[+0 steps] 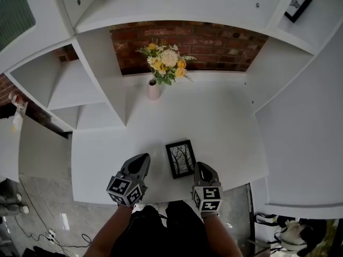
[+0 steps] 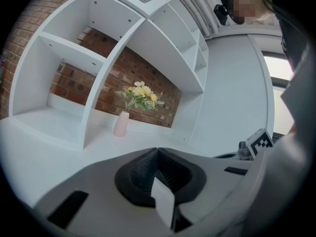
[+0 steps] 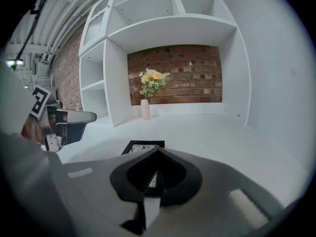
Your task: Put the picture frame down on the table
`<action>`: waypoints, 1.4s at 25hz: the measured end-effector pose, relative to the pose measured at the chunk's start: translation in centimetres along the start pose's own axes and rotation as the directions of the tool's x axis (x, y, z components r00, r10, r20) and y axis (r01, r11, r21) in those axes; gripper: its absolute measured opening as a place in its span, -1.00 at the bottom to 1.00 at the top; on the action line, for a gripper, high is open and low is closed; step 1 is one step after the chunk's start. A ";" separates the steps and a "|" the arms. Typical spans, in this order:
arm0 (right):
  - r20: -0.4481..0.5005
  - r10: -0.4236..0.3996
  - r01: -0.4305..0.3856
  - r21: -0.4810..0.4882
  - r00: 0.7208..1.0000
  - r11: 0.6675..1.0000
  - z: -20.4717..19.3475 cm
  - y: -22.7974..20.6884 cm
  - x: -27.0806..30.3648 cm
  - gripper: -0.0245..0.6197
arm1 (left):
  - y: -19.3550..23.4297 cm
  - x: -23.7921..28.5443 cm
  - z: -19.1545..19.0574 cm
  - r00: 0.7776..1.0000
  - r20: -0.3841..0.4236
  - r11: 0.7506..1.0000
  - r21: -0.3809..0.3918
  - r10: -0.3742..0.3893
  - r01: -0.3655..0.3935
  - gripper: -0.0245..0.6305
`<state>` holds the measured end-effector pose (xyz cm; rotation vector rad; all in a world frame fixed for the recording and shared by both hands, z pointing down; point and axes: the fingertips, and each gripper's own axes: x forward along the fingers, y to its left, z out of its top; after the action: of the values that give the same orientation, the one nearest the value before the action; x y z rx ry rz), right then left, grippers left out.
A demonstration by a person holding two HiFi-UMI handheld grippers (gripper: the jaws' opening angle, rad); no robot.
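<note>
A small black picture frame (image 1: pixel 180 158) with a tree print lies flat on the white table (image 1: pixel 214 127), near its front edge. In the right gripper view the picture frame (image 3: pixel 143 146) shows just beyond the jaw tips, apart from them. My right gripper (image 1: pixel 203 168) hovers just right of the frame, shut with nothing in it. My left gripper (image 1: pixel 140 161) sits to the frame's left, also shut and empty. In the gripper views the left gripper (image 2: pixel 157 149) and the right gripper (image 3: pixel 157 149) each show jaw tips meeting.
A pink vase of yellow and white flowers (image 1: pixel 155 87) stands at the table's back by the brick wall (image 1: pixel 214 44). White shelf compartments (image 1: pixel 64 84) flank the table. Another framed picture (image 1: pixel 298 4) sits on an upper right shelf. Cables (image 1: pixel 51 232) lie on the floor.
</note>
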<state>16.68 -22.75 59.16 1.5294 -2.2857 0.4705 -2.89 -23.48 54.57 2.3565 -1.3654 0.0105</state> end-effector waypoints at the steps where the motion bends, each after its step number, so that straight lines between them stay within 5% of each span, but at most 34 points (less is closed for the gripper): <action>1: 0.004 -0.002 0.002 0.002 1.000 1.000 0.2 0.0 -0.2 -0.91 | -0.1 0.0 0.1 1.000 0.001 1.000 0.003 -0.005 0.005 -0.94; 20: 0.240 -0.059 0.049 0.047 0.969 0.998 6.5 -0.8 -5.0 -0.91 | -2.3 0.0 3.5 0.994 0.058 0.994 0.063 -0.092 0.088 -0.94; 35: 0.385 -0.041 0.034 0.026 0.922 0.999 11.6 -0.5 -8.0 -0.91 | -1.5 -1.4 9.0 0.986 0.153 0.994 0.089 -0.069 0.056 -0.94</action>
<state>18.74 -21.75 45.23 1.8058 -2.5369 0.1897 -4.15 -24.87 45.52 2.5158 -1.3861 -0.1396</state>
